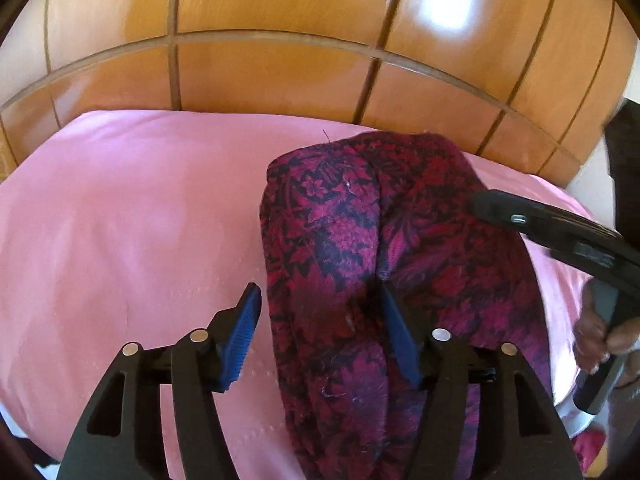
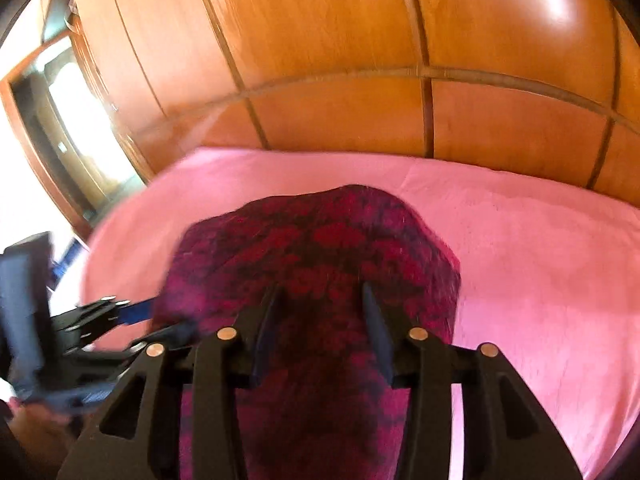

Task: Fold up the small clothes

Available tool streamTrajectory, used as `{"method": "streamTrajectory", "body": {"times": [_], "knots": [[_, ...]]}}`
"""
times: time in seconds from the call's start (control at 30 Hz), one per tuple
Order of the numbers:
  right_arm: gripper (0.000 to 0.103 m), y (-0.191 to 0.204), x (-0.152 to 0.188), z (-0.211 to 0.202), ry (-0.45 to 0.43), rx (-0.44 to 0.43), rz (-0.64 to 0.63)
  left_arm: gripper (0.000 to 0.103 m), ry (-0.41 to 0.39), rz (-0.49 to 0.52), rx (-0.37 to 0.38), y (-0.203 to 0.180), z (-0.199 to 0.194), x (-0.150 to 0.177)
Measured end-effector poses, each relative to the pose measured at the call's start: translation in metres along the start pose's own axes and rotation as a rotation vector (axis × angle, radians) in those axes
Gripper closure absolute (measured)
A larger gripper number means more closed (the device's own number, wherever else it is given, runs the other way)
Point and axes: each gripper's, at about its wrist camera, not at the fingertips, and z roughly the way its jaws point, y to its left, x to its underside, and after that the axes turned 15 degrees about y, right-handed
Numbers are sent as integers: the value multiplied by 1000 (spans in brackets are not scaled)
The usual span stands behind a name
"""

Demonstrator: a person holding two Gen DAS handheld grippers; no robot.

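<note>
A dark red and purple flowered garment (image 1: 360,248) lies folded in a long strip on the pink bed sheet (image 1: 120,220). My left gripper (image 1: 320,304) is open just above its left edge, one blue pad (image 1: 240,340) over the sheet, the other over the cloth. My right gripper (image 2: 320,304) is open over the garment (image 2: 320,248) with cloth between and under its fingers; this view is blurred. The right gripper also shows in the left wrist view (image 1: 560,236), held by a hand, and the left gripper shows in the right wrist view (image 2: 100,320).
A glossy wooden headboard or panelled wall (image 1: 280,40) stands close behind the bed. A bright doorway or mirror frame (image 2: 68,120) is at the far left of the right wrist view. The pink sheet (image 2: 540,260) spreads on both sides of the garment.
</note>
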Motion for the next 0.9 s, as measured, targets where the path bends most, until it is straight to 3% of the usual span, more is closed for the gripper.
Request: {"method": "streamTrajectory", "body": {"times": [0.13, 0.2, 0.4, 0.57, 0.63, 0.8, 0.9], "knots": [[57, -3, -9, 14, 17, 5, 8, 39, 3, -36, 21, 6, 4, 1], [36, -3, -3, 2, -16, -27, 2, 39, -8, -29, 31, 5, -2, 3], [10, -9, 28, -22, -76, -88, 24, 39, -42, 9, -7, -6, -12, 14], [4, -36, 49, -16, -34, -182, 132, 39, -53, 5, -7, -4, -15, 20], [3, -47, 51, -7, -9, -225, 170, 28, -62, -1, -18, -2, -16, 22], [2, -68, 62, 6, 18, -370, 238, 18, -74, 5, -36, 3, -15, 28], [2, -75, 62, 18, 49, -443, 239, 15, -44, 11, 0, 13, -7, 28]]}}
